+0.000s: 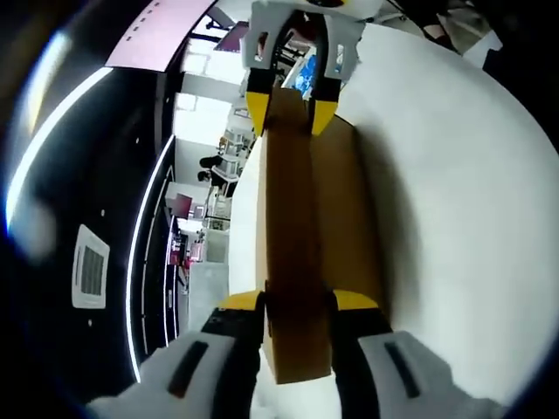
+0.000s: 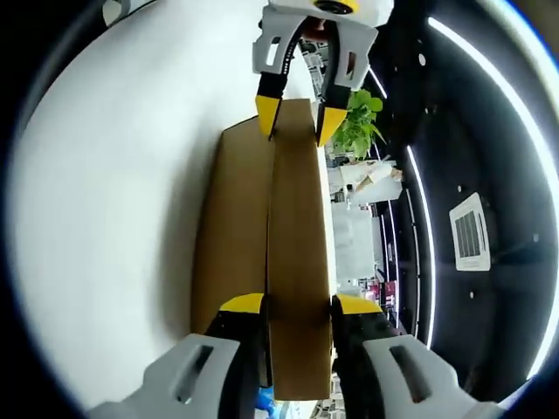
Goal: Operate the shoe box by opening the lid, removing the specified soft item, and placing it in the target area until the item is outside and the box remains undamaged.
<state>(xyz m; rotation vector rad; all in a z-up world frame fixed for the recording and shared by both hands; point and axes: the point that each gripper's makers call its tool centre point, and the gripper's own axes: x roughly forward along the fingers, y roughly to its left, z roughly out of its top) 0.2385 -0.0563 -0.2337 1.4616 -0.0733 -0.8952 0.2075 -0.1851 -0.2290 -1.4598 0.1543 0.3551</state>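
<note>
Barely begun: both grippers, left (image 1: 297, 305) and right (image 2: 297, 307), clamped on opposite ends of the lid (image 1: 293, 227), box (image 1: 349, 209) unopened, soft item unseen

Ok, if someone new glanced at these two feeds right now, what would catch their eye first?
Probably the long brown cardboard box running up the middle of both views, lying on a white table. Next, a gripper at each end: in the left gripper view the left gripper straddles the near end while the right gripper straddles the far end. In the right gripper view, a green plant stands beyond the box.
</note>
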